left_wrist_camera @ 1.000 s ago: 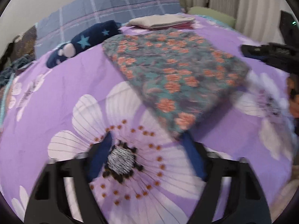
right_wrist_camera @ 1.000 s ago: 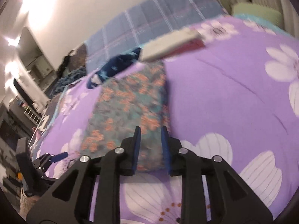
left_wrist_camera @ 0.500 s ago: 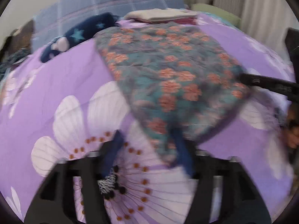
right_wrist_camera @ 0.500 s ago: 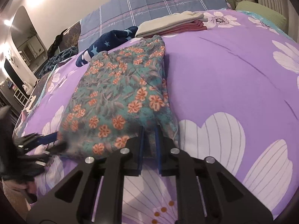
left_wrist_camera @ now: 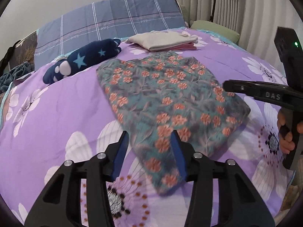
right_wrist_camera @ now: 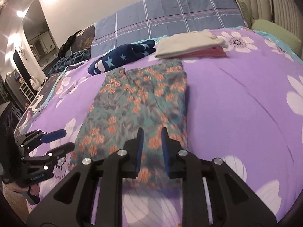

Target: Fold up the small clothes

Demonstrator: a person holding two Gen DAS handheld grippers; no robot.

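Floral garment (left_wrist_camera: 170,102), teal with orange blossoms, lies folded to a rough rectangle on the bed (left_wrist_camera: 56,109), near its front edge and about midway across. Left gripper (left_wrist_camera: 149,141): blue-padded fingers (left_wrist_camera: 121,151) spread wide, straddling the garment's near left corner; cloth sits between them, not pinched, and whether the pads touch the fabric cannot be told. Right gripper (right_wrist_camera: 151,141): fingers (right_wrist_camera: 139,149) parted by a narrower gap, poised over the garment's near right portion (right_wrist_camera: 140,102), cloth visible between them, nothing clamped. In the left view the right gripper (left_wrist_camera: 227,86) reaches in from the right edge, its tip over the garment's right side, a hand (left_wrist_camera: 286,132) wrapped on its grip. In the right view the left gripper (right_wrist_camera: 64,139) shows at the lower left, fingers apart, just beside the garment's left edge. Purple bedspread with large white flowers covers the bed. Toward the far edge, just beyond the garment's far end: a folded stack of clothes (left_wrist_camera: 164,40), pale grey on top, pink beneath. To its left, a navy plush with light stars (left_wrist_camera: 85,60), lying flat, near the garment's far left corner but apart from it. Blue checked pillow (left_wrist_camera: 113,22) along the head of the bed; green cushion (left_wrist_camera: 214,29) at the far right corner; pale curtains (left_wrist_camera: 236,3) behind.
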